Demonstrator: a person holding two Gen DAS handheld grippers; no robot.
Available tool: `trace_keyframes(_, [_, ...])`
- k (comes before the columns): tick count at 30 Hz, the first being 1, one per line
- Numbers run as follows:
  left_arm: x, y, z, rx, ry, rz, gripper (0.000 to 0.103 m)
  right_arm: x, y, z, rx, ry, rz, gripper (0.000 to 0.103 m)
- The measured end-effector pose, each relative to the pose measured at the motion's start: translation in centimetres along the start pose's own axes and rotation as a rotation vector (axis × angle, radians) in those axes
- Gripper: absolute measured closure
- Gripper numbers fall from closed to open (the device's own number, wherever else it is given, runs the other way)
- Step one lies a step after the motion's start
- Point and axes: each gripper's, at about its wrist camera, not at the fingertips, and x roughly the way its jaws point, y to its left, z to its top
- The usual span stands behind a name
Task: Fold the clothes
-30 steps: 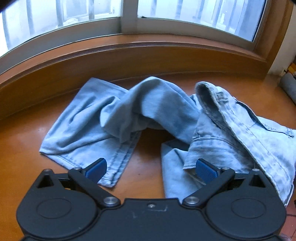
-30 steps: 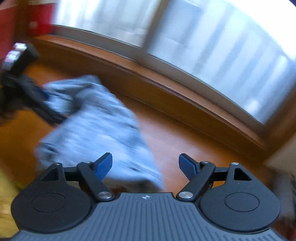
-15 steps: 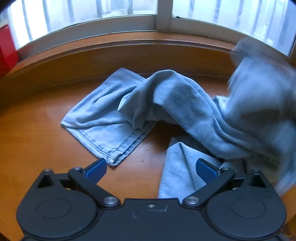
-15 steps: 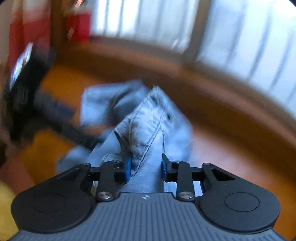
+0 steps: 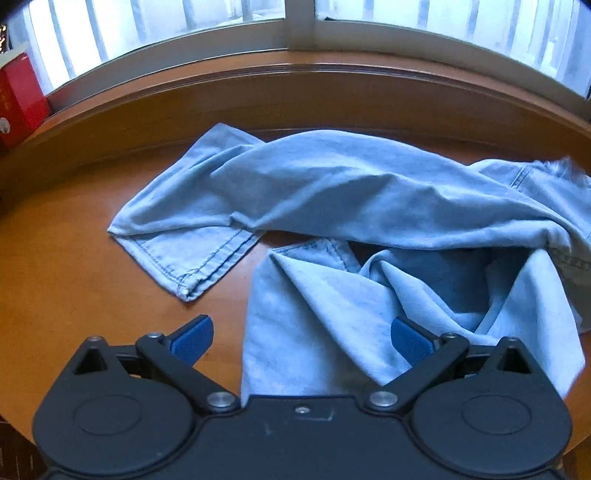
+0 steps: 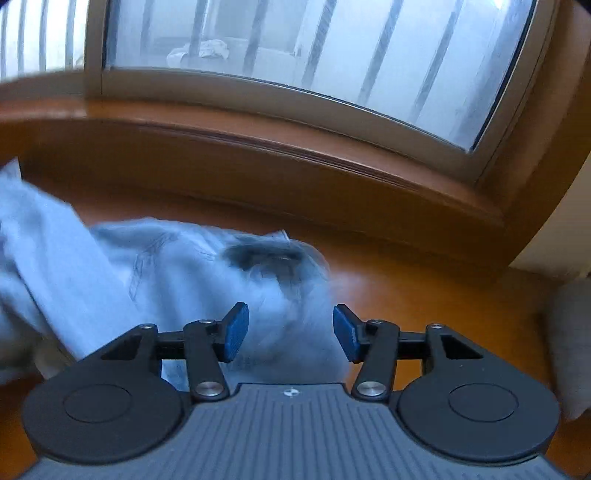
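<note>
Right claw (image 6: 290,334) just opening, blurred jeans (image 6: 155,280) between unpressed pads. Left claw (image 5: 301,338) released above one leg; only its view shows hems (image 5: 192,275) on tabletop (image 5: 74,288).

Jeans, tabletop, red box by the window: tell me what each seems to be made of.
Jeans: light blue washed denim, going by the double-stitched hem and soft, heavy folds.
Tabletop: wood, probably varnished; orange-brown with a dull sheen reflecting window light.
Red box: likely cardboard or coated paper, with flat faces and sharp edges; its finish is hard to judge here.

Window (image 5: 166,33) backlight, fisheye bending, right-view motion blur.
</note>
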Motion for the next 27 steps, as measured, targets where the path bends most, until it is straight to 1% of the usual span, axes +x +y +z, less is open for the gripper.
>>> trace_keyframes(2, [0.0,-0.1,0.5,0.003,-0.006,0.028,0.000,-1.2,-0.2,-0.3,-0.047,-0.054,0.023,0.035])
trace_keyframes(4, [0.0,-0.1,1.3,0.008,-0.026,0.060,0.000,-1.9,-0.1,0.1,-0.118,-0.100,0.061,0.027])
trace_keyframes(7, [0.2,0.3,3.4,0.009,-0.040,0.096,0.000,-1.3,0.5,0.7,-0.166,-0.115,0.081,0.027])
trace_keyframes(8, [0.3,0.2,4.1,0.010,-0.035,0.092,0.000,-0.5,0.1,1.0,-0.144,-0.095,0.097,0.027])
trace_keyframes(10, [0.3,0.1,5.4,0.006,-0.033,0.058,0.000,1.1,-0.7,1.8,-0.100,-0.054,0.129,0.027])
trace_keyframes(12, [0.3,-0.4,6.3,-0.001,-0.008,-0.026,0.000,1.9,-0.8,2.0,-0.057,-0.001,0.161,0.027])
trace_keyframes(14, [0.6,-1.3,7.1,-0.018,0.017,-0.120,0.000,3.4,-1.2,2.6,-0.041,0.024,0.143,0.027])
trace_keyframes(15, [0.9,-1.9,7.5,-0.018,0.026,-0.148,0.000,4.3,-1.6,3.2,-0.043,0.029,0.123,0.027])
trace_keyframes(17, [1.6,-3.2,8.3,-0.013,0.041,-0.166,0.000,6.5,-1.9,4.3,-0.038,0.042,0.089,0.027])
trace_keyframes(19, [2.5,-4.3,9.1,-0.015,0.058,-0.176,0.000,9.0,-2.7,5.5,-0.027,0.083,0.104,0.027])
trace_keyframes(21, [3.8,-4.7,9.7,-0.049,0.100,-0.192,0.000,11.5,-3.3,6.2,-0.015,0.128,0.111,0.027])
trace_keyframes(23, [5.1,-4.9,10.1,-0.105,0.151,-0.222,0.000,13.3,-3.1,6.3,-0.014,0.163,0.117,0.027])
trace_keyframes(25, [6.2,-5.1,10.0,-0.148,0.187,-0.233,0.000,14.5,-2.7,6.1,-0.012,0.188,0.141,0.027])
trace_keyframes(27, [7.2,-5.4,10.0,-0.160,0.217,-0.228,0.000,15.1,-2.2,5.7,-0.016,0.198,0.150,0.027])
